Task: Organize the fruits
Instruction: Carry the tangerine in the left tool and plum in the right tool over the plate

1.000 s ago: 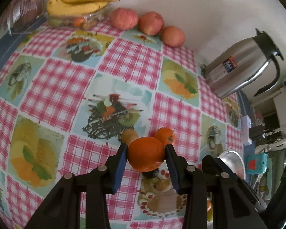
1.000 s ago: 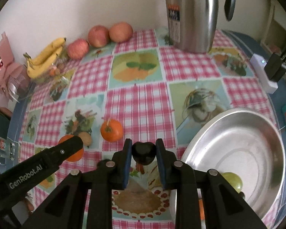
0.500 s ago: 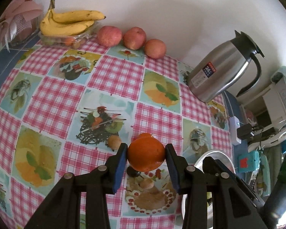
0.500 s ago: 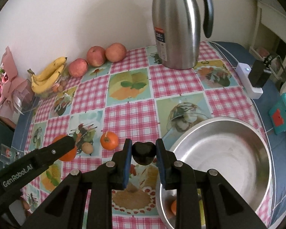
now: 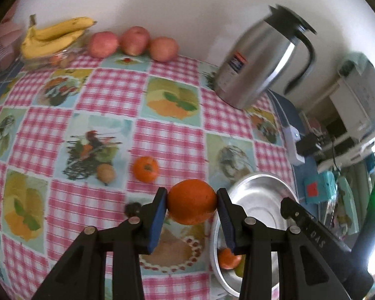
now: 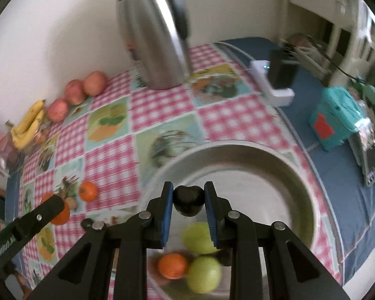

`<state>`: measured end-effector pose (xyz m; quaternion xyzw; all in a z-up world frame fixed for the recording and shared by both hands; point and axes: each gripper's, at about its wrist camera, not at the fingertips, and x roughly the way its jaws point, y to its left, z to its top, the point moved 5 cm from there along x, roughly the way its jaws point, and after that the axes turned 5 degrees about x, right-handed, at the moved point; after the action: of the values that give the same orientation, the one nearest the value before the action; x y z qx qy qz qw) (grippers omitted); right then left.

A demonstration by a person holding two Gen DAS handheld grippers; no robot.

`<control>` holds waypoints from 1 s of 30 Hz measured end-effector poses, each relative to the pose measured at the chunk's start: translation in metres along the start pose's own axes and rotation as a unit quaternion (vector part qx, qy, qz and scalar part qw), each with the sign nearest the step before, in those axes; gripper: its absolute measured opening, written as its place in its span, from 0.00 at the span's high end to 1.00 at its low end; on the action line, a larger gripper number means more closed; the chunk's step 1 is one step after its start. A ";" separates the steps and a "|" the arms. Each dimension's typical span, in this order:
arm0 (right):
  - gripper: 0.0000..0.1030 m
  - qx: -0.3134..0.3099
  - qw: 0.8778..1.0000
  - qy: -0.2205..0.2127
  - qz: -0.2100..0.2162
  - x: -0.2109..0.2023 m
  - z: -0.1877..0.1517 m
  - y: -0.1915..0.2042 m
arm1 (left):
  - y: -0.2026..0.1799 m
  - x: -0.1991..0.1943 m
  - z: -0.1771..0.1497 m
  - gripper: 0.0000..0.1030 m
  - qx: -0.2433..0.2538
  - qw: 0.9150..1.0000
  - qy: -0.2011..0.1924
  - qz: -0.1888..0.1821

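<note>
Carrying two fruits at once: right tool (image 6: pixel 188 202) clamps a dark plum (image 6: pixel 188 200) over the steel bowl (image 6: pixel 300 180), which already holds two green fruits (image 6: pixel 204 272) and a small orange (image 6: pixel 172 265), left tool (image 5: pixel 192 206) grips an orange (image 5: pixel 191 204) beside the rim, and a tangerine (image 5: pixel 146 169) and brown fruit (image 5: pixel 105 173) are left on the counter (image 5: pixel 167 140).

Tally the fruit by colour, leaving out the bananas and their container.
Orange fruits: 3
Red apples: 3
Green fruits: 2
Dark fruits: 2
Brown fruit: 1
Total: 11
</note>
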<state>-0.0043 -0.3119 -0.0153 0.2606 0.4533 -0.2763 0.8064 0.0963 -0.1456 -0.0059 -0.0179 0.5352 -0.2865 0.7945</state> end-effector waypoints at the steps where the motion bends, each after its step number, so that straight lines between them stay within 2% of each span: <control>1: 0.75 0.006 1.000 -0.002 -0.004 -0.001 0.001 -0.006 | -0.006 0.001 -0.001 0.58 0.008 1.000 0.001 -0.002; 8: 0.75 0.052 0.998 -0.010 -0.015 -0.009 0.003 -0.044 | -0.044 0.015 -0.014 0.58 0.060 0.998 0.012 -0.008; 14: 0.75 0.060 0.998 -0.011 -0.014 -0.010 0.002 -0.051 | -0.067 0.028 -0.025 0.58 0.094 0.995 0.023 -0.008; 18: 0.74 0.063 0.998 0.009 -0.018 0.004 -0.002 -0.054 | -0.076 0.043 -0.035 0.58 0.115 0.993 0.038 -0.001; 30: 0.74 0.071 0.996 0.051 -0.029 0.030 -0.011 -0.059 | -0.080 0.064 -0.049 0.58 0.132 0.989 0.066 0.013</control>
<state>-0.0384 -0.3530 -0.0565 0.3173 0.4805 -0.3174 0.7535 0.0365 -0.2291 -0.0535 0.1132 0.5441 -0.3447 0.7565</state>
